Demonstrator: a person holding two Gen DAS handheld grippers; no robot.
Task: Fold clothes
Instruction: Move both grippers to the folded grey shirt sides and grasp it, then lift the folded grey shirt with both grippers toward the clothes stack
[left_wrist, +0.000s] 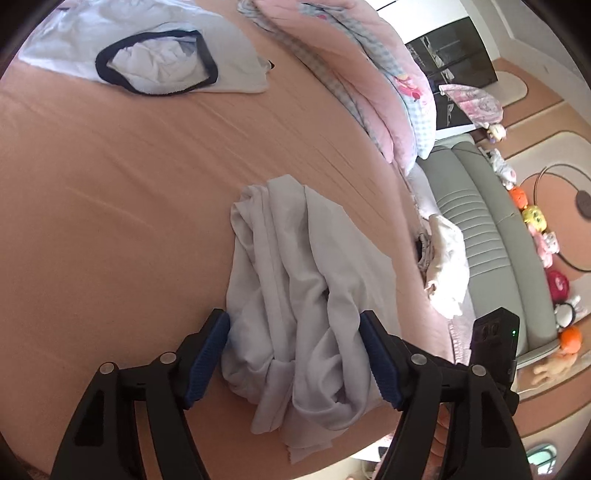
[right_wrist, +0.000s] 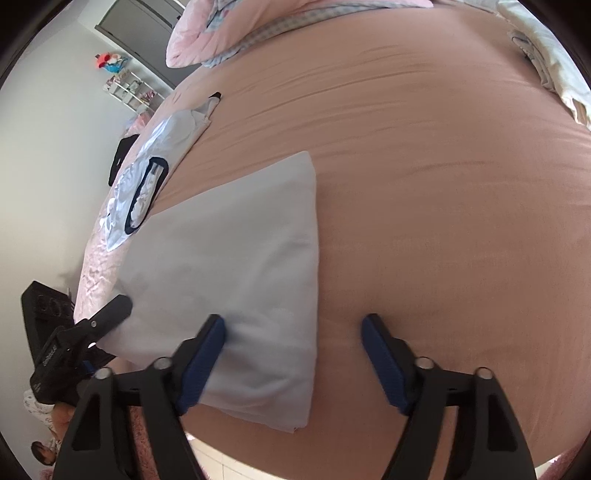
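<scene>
We find the grey garment (left_wrist: 295, 295) crumpled on the bed (left_wrist: 110, 184), lying between the left gripper (left_wrist: 295, 354)'s spread, unclenched jaws. The right gripper (right_wrist: 293, 354) gapes too, a folded cloth (right_wrist: 240, 258) at its 10 o'clock. Garment looks light, limp, wrinkle-prone; we judge an edge or corner the best hold.
</scene>
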